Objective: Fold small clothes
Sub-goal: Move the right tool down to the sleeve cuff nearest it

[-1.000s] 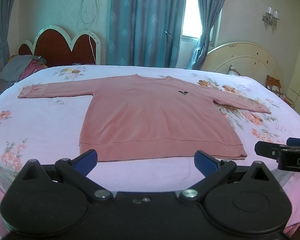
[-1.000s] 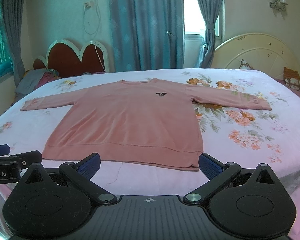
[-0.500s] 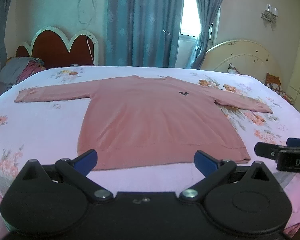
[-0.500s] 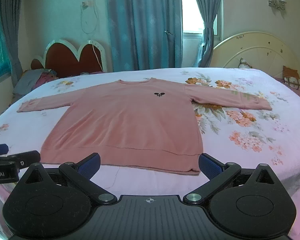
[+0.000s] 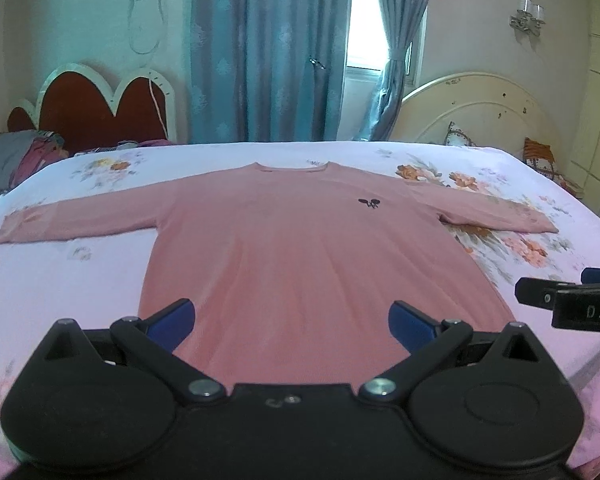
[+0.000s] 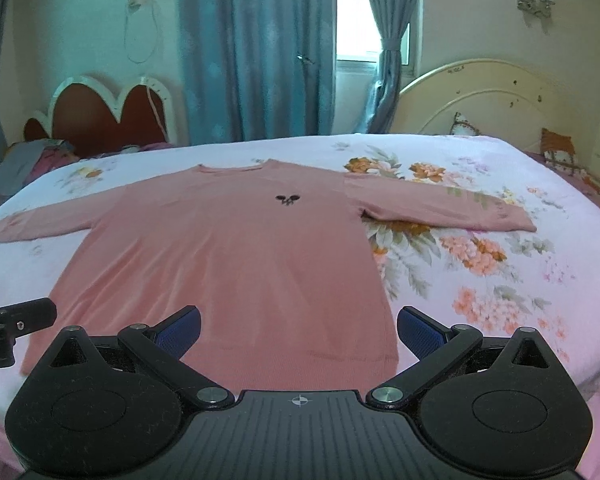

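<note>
A pink long-sleeved sweater lies flat on the bed, neck away from me, both sleeves spread out; it also shows in the right wrist view. It has a small black emblem on the chest. My left gripper is open and empty, above the sweater's bottom hem toward its left side. My right gripper is open and empty, above the hem near its right corner. Each gripper shows at the edge of the other's view.
The bed has a pink floral sheet. A red scalloped headboard and a pile of clothes stand at the far left, a cream headboard at the far right, blue curtains behind.
Both grippers have moved forward over the bed, so the sweater's bottom hem now lies between and under their fingers. Both stay open.
</note>
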Available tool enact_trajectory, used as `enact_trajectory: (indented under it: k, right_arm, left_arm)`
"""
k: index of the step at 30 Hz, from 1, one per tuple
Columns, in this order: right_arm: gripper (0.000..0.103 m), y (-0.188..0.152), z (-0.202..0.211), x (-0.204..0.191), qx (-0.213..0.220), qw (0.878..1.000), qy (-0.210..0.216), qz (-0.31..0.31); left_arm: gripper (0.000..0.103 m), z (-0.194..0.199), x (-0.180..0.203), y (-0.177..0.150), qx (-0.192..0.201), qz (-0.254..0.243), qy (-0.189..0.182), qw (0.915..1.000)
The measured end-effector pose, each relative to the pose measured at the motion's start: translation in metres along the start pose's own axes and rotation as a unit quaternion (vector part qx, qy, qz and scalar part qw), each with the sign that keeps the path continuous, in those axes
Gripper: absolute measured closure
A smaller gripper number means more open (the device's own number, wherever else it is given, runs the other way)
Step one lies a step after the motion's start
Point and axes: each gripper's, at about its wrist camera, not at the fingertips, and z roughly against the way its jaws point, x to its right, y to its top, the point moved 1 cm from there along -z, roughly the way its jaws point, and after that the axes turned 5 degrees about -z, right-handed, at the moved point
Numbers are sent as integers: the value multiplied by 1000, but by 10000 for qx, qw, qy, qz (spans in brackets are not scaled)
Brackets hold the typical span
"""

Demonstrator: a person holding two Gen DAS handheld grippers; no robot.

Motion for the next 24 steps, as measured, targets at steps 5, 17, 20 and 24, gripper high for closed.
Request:
enact_trajectory:
  k: [5, 17, 20, 24]
  right_arm:
    - [0, 20, -23, -6, 93, 9998, -134, -96]
    - [0, 47, -70, 1, 80, 9985, -481, -230]
    - [0, 54, -86, 18, 87, 9979, -581, -258]
    - [0, 70, -113, 59, 93, 9965, -683, -472]
  left_arm:
    - [0, -24, -11, 18, 49, -109, -77, 9999]
    - [0, -82, -8, 42, -161, -208, -338, 9991]
    - [0, -97, 1, 49, -13, -260, -169, 9995]
    - [0, -125, 22, 64, 19, -496, 81, 9987]
